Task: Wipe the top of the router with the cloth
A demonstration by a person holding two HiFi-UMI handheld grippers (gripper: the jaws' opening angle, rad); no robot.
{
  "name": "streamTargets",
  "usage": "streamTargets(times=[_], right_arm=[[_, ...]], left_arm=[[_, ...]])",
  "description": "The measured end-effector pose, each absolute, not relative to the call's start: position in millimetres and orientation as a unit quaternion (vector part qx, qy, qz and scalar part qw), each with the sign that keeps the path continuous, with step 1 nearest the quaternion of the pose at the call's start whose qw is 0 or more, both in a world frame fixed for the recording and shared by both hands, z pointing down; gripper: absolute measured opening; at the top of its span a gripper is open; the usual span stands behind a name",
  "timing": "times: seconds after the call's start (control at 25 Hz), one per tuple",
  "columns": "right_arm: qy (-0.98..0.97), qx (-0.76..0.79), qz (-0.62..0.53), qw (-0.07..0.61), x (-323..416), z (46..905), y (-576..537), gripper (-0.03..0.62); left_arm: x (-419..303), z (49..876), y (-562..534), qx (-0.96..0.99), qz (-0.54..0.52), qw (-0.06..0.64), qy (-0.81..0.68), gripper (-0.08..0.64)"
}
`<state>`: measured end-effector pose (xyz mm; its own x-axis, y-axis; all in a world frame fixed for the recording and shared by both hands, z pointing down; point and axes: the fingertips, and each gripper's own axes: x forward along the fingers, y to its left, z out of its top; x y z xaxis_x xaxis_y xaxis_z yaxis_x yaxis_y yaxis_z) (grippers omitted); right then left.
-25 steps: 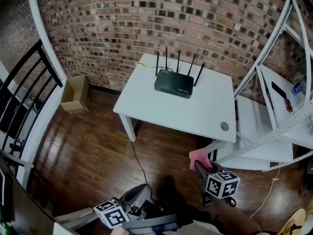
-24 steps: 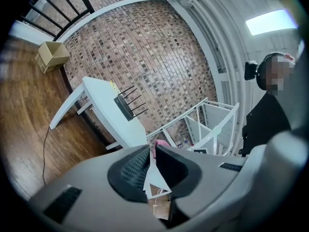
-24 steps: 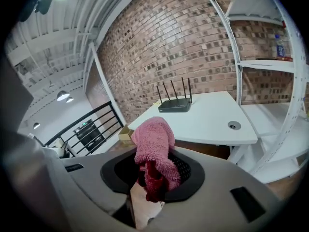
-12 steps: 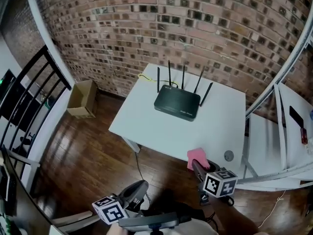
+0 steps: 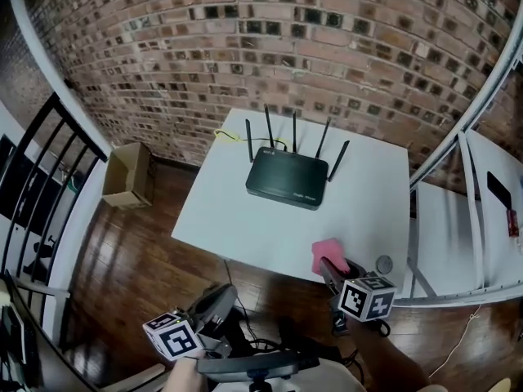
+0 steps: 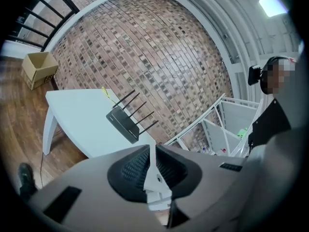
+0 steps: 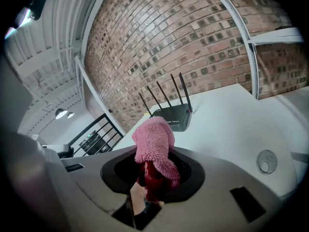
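Observation:
A black router (image 5: 287,178) with several upright antennas sits on the white table (image 5: 237,219), towards its far side; it also shows in the left gripper view as the router (image 6: 123,123) and in the right gripper view as the router (image 7: 171,115). My right gripper (image 5: 328,266) hovers over the table's near right edge, shut on a pink cloth (image 5: 328,256), which bunches above the jaws as the cloth (image 7: 153,141). My left gripper (image 5: 214,307) hangs low over the floor near the table's front, jaws shut with nothing between them.
A brick wall (image 5: 270,47) stands behind the table. A yellow cable (image 5: 230,136) lies at the table's far left. A round grommet (image 5: 384,265) sits near the right front corner. A cardboard box (image 5: 127,176) rests on the wooden floor at left; white shelving (image 5: 482,227) stands at right.
The view has closed in on the table. My right gripper with the pink cloth now sits over the table's near right edge. The left gripper stays low.

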<state>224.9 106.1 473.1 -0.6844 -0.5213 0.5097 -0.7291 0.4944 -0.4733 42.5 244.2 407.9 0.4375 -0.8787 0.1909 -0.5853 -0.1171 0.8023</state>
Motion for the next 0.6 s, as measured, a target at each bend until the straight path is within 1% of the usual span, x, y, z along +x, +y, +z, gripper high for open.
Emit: streamTargets(times=[0.44, 0.6], right_arm=[[-0.787, 0.485, 0.359, 0.13, 139, 482, 65, 0.141], [-0.763, 0.528, 0.352, 0.121, 116, 472, 49, 0.141]], left_arm=[[-102, 414, 155, 0.786, -0.104, 0.447, -0.413, 0.035], [-136, 404, 130, 0.811, -0.083, 0.442, -0.376, 0.035]])
